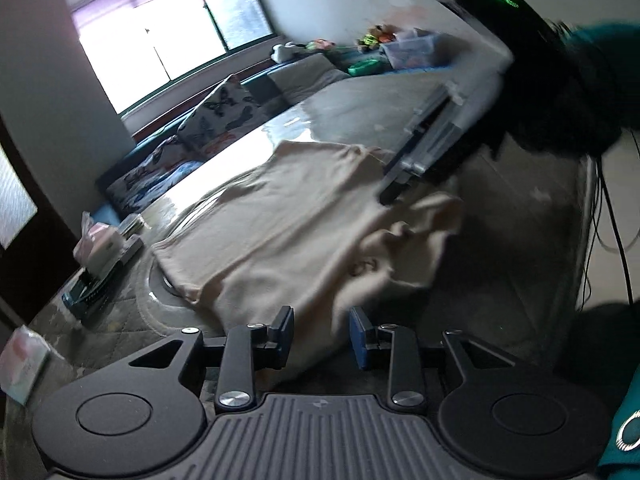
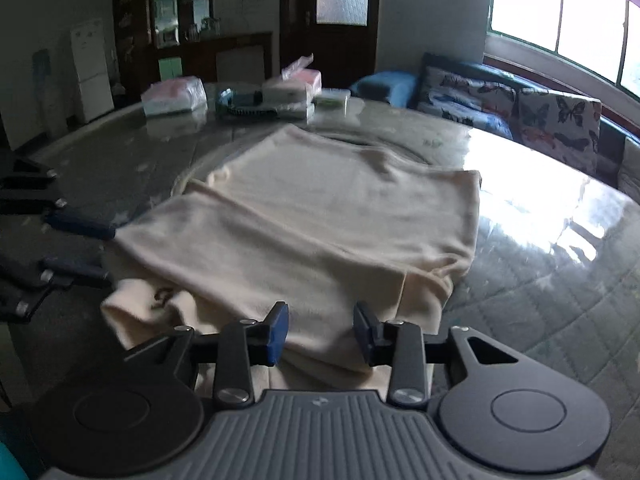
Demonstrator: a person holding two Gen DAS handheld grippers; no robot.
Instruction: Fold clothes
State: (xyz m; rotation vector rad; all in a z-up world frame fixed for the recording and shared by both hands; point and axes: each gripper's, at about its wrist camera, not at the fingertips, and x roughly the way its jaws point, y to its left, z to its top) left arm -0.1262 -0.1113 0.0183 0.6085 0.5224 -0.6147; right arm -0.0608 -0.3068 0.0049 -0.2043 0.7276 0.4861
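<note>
A cream garment (image 1: pixel 288 232) lies partly folded on the round glass-topped table (image 1: pixel 352 112); one side is folded over the body. It fills the middle of the right wrist view (image 2: pixel 320 224). My left gripper (image 1: pixel 320 336) is open, its jaws apart over the garment's near edge. My right gripper (image 2: pixel 320 332) is open, jaws apart over the garment's near folded edge. In the left wrist view the right gripper (image 1: pixel 404 180) hangs blurred above the garment's far corner. In the right wrist view the left gripper (image 2: pixel 88 248) sits at the garment's left edge, fingers apart.
Tissue packs (image 2: pixel 174 96), a dark tray (image 2: pixel 244 106) and small boxes (image 2: pixel 292 84) stand at the table's far side. A butterfly-print sofa (image 2: pixel 520 112) runs under the window. Dark cabinets (image 2: pixel 180 32) line the back wall. The person's teal sleeve (image 1: pixel 624 440) is at right.
</note>
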